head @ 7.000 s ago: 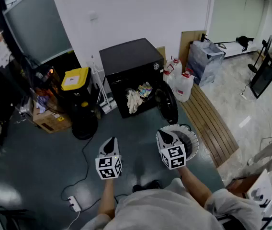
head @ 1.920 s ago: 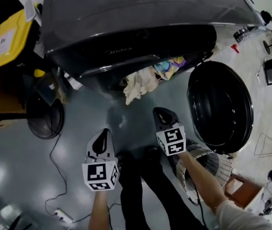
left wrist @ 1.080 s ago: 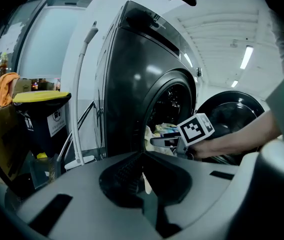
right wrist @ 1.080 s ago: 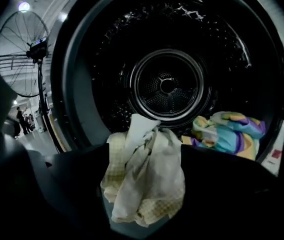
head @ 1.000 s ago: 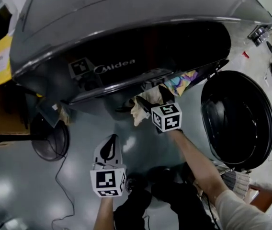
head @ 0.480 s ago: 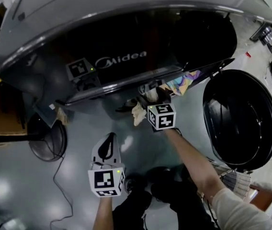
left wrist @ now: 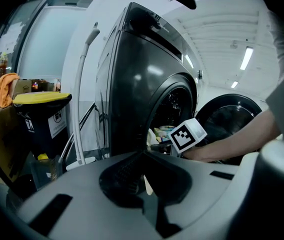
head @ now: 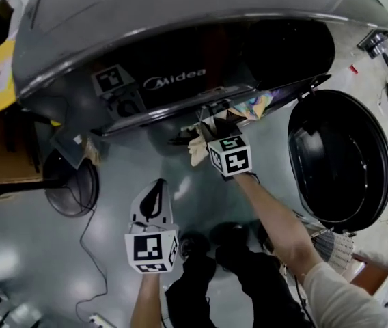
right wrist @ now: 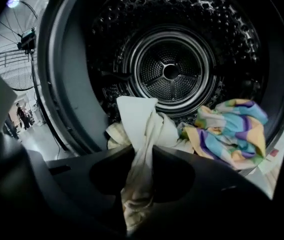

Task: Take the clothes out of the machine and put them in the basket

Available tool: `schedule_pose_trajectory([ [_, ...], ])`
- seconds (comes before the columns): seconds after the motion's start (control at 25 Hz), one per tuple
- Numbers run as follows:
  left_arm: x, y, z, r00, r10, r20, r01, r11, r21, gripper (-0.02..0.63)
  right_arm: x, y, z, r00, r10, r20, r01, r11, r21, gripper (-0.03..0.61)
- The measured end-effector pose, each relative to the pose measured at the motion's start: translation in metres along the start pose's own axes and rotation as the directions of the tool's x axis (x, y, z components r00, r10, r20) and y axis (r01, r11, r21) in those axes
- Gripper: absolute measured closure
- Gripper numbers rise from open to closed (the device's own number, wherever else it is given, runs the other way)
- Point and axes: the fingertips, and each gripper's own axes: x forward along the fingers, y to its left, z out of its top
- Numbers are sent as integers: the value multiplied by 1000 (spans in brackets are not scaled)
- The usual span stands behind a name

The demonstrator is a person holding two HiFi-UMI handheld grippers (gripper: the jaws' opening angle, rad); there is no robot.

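floor [head: 112, 272]: grey, glossy, a cable [head: 88, 244] trailing over it. white slatted basket [head: 332, 248] low at the person's right, partly behind the forearm. a fan [head: 71, 186] lies on the floor to the left. beyond it stands the dark front-loading machine [head: 180, 33], its round door [head: 337, 159] swung wide open to the right.

view differences: only the right gripper view looks into the perforated drum [right wrist: 171, 71]. it shows a cream cloth [right wrist: 139, 129] draped over the lip, and a pastel striped cloth [right wrist: 232, 129] just beside it on the right, both inside the mouth. the head view shows only their edges under the machine's front. only the left gripper view shows a yellow-lidded bin [left wrist: 42, 99] left of the machine.

fingers: left gripper [head: 157, 185] is held back over the floor, well apart from the machine, fingers pressed together with nothing between. right gripper [right wrist: 142, 156] is at the machine's mouth. its fingers have just been closing and now pinch a bunched fold of the cream cloth, the rest of which runs up into the drum.
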Motion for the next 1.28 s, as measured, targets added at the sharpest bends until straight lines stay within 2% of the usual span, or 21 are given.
schedule_pose_trajectory([
  [0.4, -48, -18, 42, 1000, 8, -29, -8, 1000, -7, 595, -82, 29, 21, 1000, 10, 9, -10, 1000, 14, 462],
  [0.68, -75, -54, 75, 999, -17, -44, 16, 1000, -9, 595, -161, 41, 42, 999, 17, 32, -17, 1000, -6, 463],
  [1.28, -131, -123, 184, 999, -30, -17, 31, 999, 17, 595, -333, 63, 93, 997, 6, 72, -10, 999, 48, 463],
])
